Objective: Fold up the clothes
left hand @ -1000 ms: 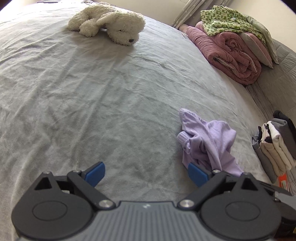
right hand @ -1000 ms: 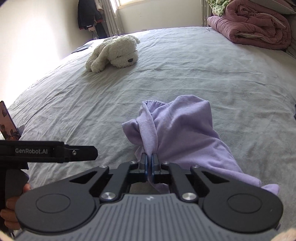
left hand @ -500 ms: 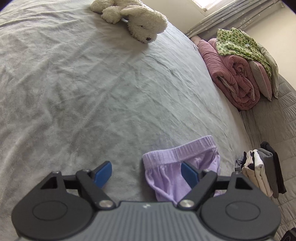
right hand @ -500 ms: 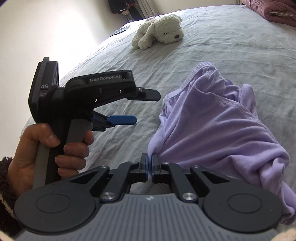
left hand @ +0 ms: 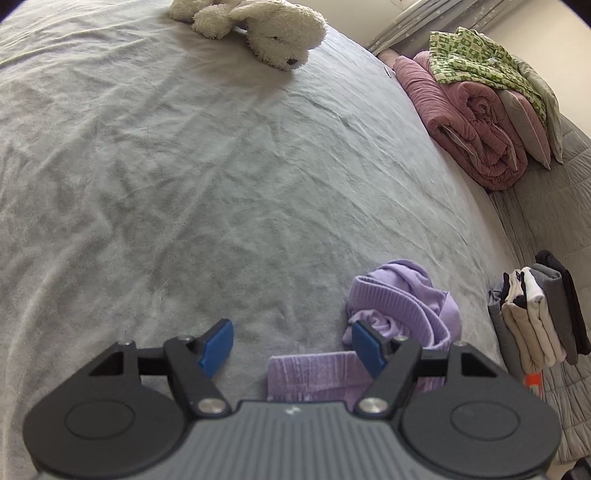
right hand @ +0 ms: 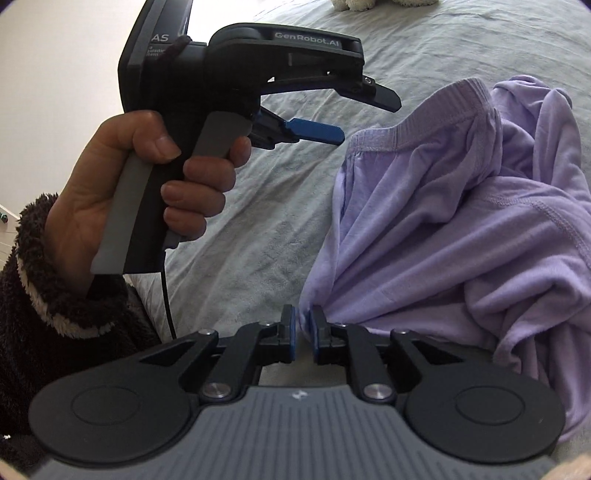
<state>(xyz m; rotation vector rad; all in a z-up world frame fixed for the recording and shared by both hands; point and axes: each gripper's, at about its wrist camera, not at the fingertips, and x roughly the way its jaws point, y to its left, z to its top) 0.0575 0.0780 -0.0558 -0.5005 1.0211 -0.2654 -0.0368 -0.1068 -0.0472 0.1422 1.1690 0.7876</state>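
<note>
Your right gripper (right hand: 303, 334) is opening around a fold of the lilac garment (right hand: 461, 229), while your left gripper (left hand: 291, 345), wide apart, is closing over its ribbed waistband (left hand: 314, 373) on the grey bed (left hand: 184, 184).

A home bedroom: a grey bed (left hand: 184, 184) with a plush dog (left hand: 266, 33) and rolled quilts (left hand: 476, 122).
</note>
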